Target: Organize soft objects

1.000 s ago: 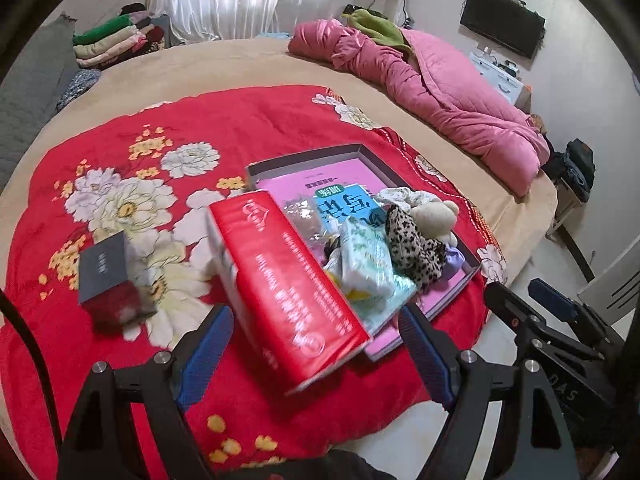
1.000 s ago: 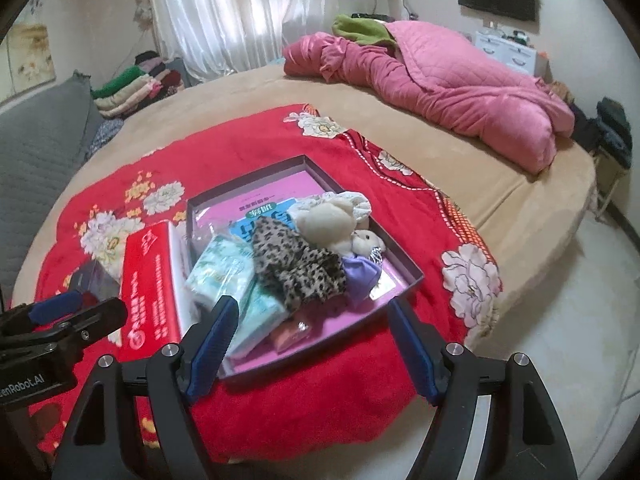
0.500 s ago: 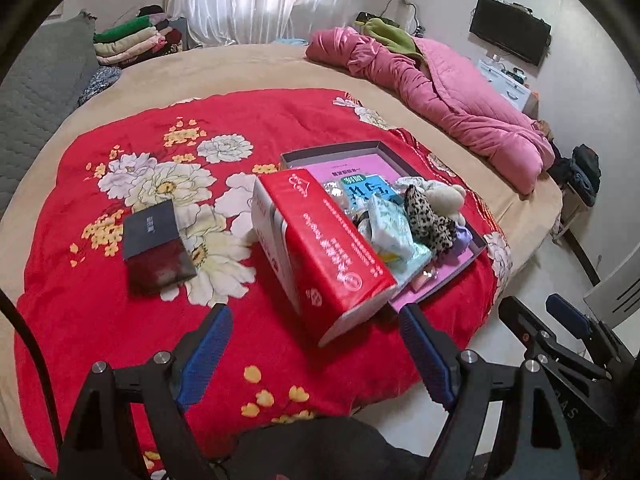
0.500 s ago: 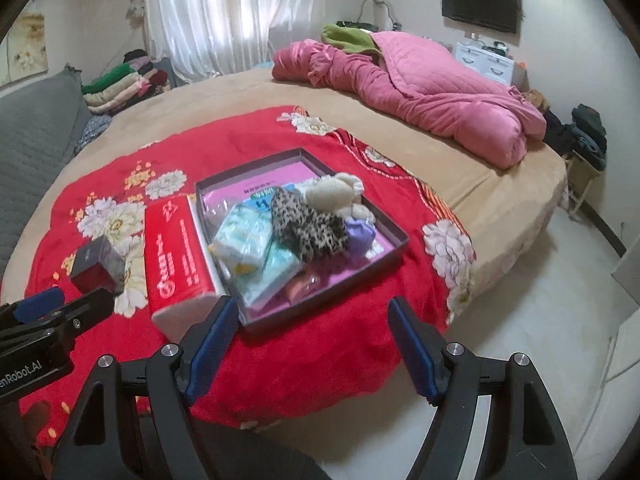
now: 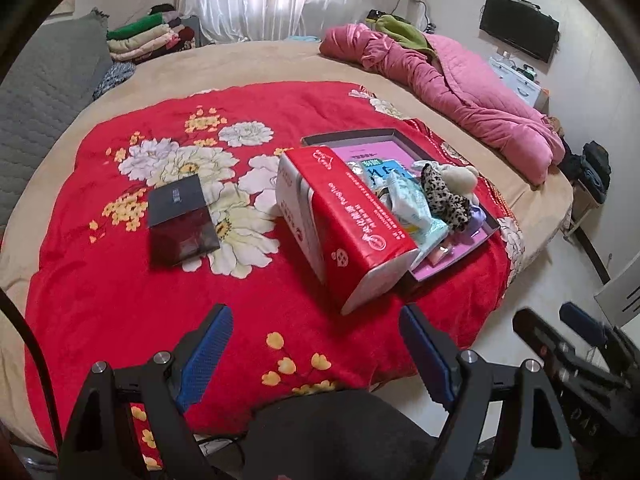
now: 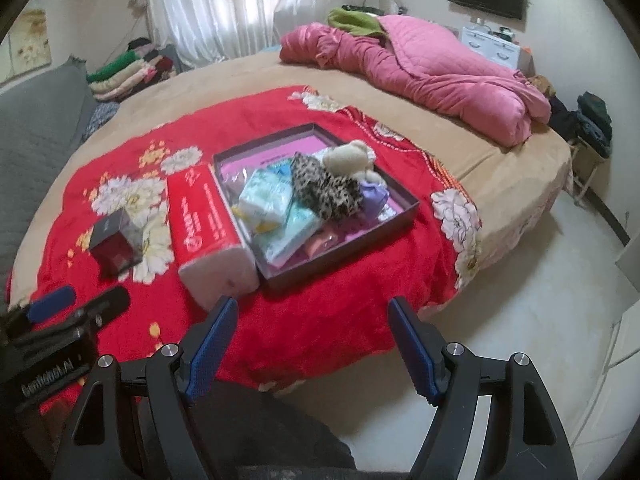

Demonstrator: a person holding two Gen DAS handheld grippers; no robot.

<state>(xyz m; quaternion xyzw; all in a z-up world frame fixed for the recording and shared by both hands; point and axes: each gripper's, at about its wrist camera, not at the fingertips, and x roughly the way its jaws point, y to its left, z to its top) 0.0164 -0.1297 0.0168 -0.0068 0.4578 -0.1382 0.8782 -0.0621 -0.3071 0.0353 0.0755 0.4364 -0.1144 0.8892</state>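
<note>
A dark shallow tray [image 6: 404, 210] [image 5: 384, 133] with a pink floor sits on the red floral blanket [image 5: 120, 280] [image 6: 340, 304]. In it lie pale tissue packs [image 6: 268, 196] [image 5: 416, 208], a leopard-print cloth [image 6: 328, 192] [image 5: 442, 196], a cream plush toy [image 6: 348, 156] [image 5: 460, 178] and a purple soft item [image 6: 374, 196]. A red tissue pack [image 5: 344, 224] [image 6: 204, 216] rests against the tray's left side. My left gripper [image 5: 316, 352] and right gripper [image 6: 312, 336] are both open and empty, held back off the bed's near edge.
A small dark box [image 5: 180, 216] [image 6: 116, 240] sits on the blanket left of the red pack. A pink quilt [image 5: 452, 84] [image 6: 424, 68] lies at the bed's far right. Folded clothes [image 5: 148, 40] are stacked at the back left. Pale floor [image 6: 540, 300] lies to the right.
Both grippers have pulled back away from the tray and red pack, which now look smaller and farther. Both stay open and empty. The objects have not moved.
</note>
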